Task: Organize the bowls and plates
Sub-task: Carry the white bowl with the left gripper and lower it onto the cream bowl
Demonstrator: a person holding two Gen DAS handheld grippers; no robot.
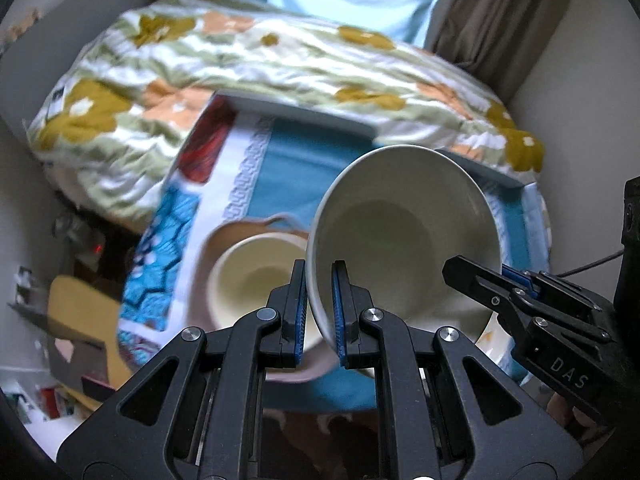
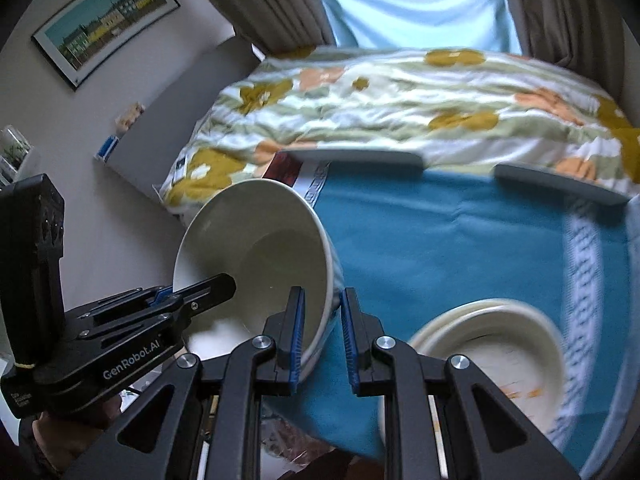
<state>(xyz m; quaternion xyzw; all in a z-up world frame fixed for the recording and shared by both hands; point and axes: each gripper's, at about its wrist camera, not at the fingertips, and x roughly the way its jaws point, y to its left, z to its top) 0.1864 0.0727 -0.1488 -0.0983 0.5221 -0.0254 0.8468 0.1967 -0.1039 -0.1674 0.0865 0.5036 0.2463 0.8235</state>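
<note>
Teal cloth [image 2: 440, 240] on table | floral duvet [image 2: 400, 100] behind | curtains [image 2: 280, 0]

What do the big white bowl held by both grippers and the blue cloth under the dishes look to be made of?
The big white bowl looks like glazed ceramic: smooth, thick rim, soft sheen inside. It could be melamine; the pictures leave that open. The blue cloth looks like matte woven fabric, with creases and a patterned white border.

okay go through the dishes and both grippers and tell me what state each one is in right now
White bowl: lifted, tipped on its side, rim pinched from both sides.
Left gripper: shut on the white bowl's rim.
Right gripper: shut on the white bowl's opposite rim.
Cream bowl: upright, sitting in a pinkish dish on the blue cloth.
Stacked bowls: upright, nested on the cloth.
</note>
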